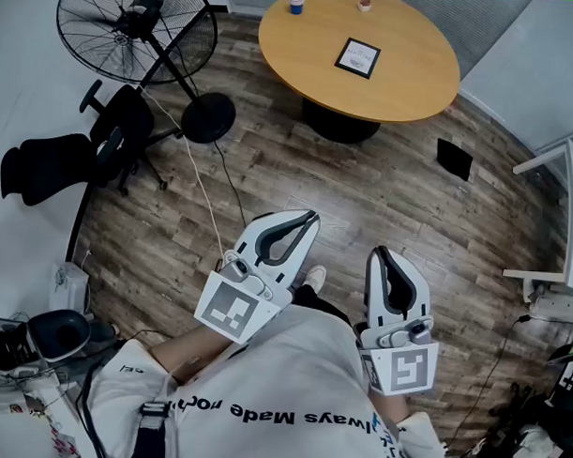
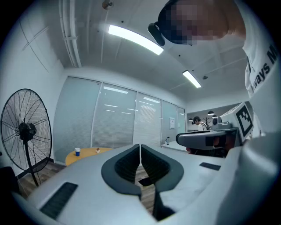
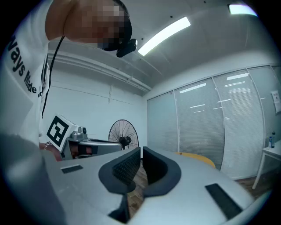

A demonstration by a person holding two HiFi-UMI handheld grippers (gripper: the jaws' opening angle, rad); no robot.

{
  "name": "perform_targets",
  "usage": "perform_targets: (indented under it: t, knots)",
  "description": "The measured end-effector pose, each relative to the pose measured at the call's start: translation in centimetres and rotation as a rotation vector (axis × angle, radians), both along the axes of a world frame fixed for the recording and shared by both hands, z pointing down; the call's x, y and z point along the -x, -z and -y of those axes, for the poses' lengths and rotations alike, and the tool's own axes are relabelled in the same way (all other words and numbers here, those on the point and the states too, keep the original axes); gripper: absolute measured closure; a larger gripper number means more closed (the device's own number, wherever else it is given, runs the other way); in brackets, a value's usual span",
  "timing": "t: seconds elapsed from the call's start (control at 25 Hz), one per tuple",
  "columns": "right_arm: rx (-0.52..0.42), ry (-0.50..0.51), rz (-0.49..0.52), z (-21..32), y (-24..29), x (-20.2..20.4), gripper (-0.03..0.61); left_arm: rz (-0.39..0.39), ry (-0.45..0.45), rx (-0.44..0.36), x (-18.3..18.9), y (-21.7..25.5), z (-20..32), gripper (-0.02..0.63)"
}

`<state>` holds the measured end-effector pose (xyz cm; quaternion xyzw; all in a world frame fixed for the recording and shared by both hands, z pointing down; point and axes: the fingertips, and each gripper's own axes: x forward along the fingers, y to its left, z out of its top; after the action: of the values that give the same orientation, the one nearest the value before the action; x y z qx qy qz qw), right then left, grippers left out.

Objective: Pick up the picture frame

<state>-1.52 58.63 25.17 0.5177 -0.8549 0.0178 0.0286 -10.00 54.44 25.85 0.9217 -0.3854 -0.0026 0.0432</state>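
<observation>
The picture frame (image 1: 357, 58), black-edged with a white print, lies flat on the round wooden table (image 1: 404, 87) at the far side of the room. Both grippers are held close to the person's body, well short of the table and above the wood floor. My left gripper (image 1: 311, 216) points toward the table with its jaws shut and nothing between them. My right gripper (image 1: 378, 252) is also shut and empty. In the left gripper view the left gripper (image 2: 140, 146) shows closed pads, with the table (image 2: 90, 153) far off. The right gripper (image 3: 141, 150) looks the same in its own view.
A blue cup (image 1: 295, 2) and a small object (image 1: 365, 4) stand at the table's far edge. A large floor fan (image 1: 134, 26) and a black office chair (image 1: 102, 142) are at the left, with a cable across the floor. A white desk (image 1: 570, 214) stands right.
</observation>
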Motion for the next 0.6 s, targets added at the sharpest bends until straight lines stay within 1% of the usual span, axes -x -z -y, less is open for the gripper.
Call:
perform_targets:
  t: [0.16, 0.32, 0.6]
  knots:
    - [-0.009, -0.004, -0.003, -1.5, 0.6, -0.1, 0.537, 0.0, -0.005, 0.011, -0.2, 0.1, -1.8, 0.58]
    - [-0.033, -0.023, 0.012, -2.0, 1.1, -0.8, 0.537, -0.003, -0.012, 0.011, -0.8, 0.1, -2.5, 0.58]
    - [-0.038, -0.021, 0.018, -0.1, 1.0, -3.5, 0.537, -0.004, 0.001, 0.006, -2.8, 0.2, -0.5, 0.58]
